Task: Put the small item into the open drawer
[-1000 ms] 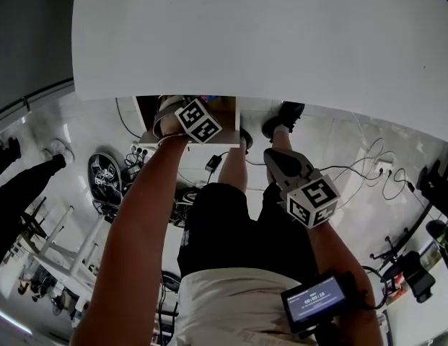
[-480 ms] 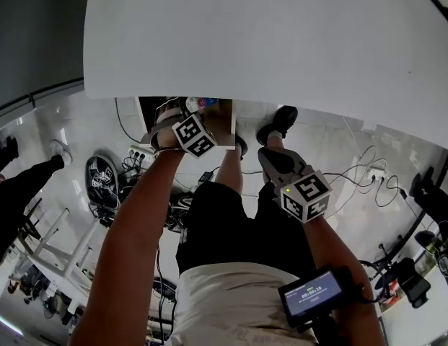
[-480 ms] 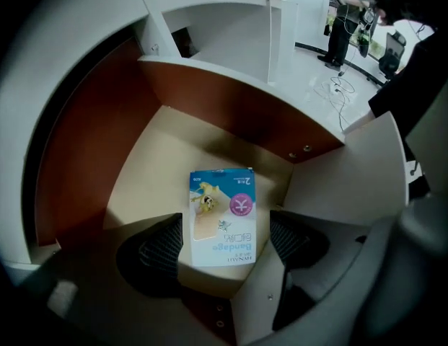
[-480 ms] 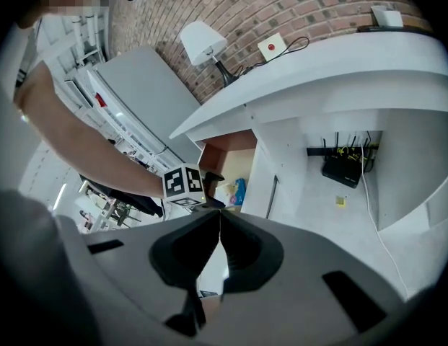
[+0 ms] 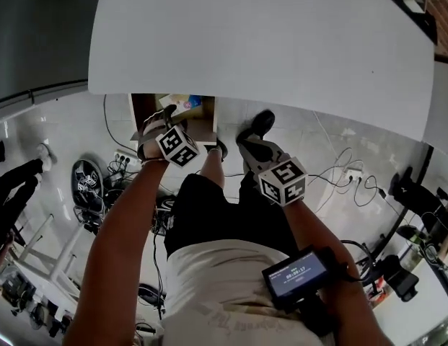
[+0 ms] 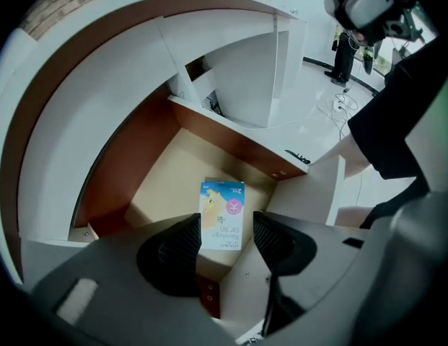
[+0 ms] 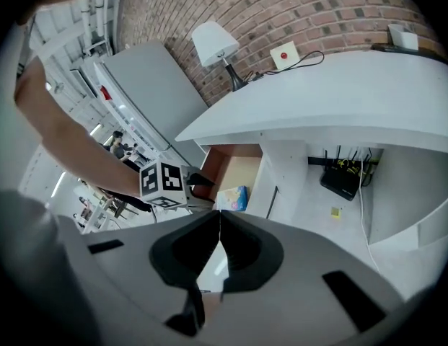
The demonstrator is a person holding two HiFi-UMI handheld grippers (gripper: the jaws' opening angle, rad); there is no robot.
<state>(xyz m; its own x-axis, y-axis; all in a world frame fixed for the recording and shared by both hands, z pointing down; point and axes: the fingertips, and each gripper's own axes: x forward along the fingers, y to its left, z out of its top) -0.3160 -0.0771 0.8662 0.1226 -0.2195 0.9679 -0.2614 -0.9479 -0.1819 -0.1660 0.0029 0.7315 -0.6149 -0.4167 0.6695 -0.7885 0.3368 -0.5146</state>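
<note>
Head view gives us one white desk (image 5: 260, 42), the largest thing in sight, and under its near edge one open drawer (image 6: 162, 186) with reddish-brown walls and a pale bottom. We hold two grippers, each carrying one marker cube (image 5: 177, 145). Our left gripper (image 6: 227, 223) hangs above the drawer's front end. Its jaws are apart but closing, with nothing pinched, and the gap between them only frames what lies below. Our right gripper (image 7: 218, 225) sits to the right of the drawer, over the tiled floor (image 5: 332, 150), with its jaws pressed together and empty. One small box (image 6: 225, 207), blue and yellow, lies flat on the drawer's bottom, touching neither gripper.
</note>
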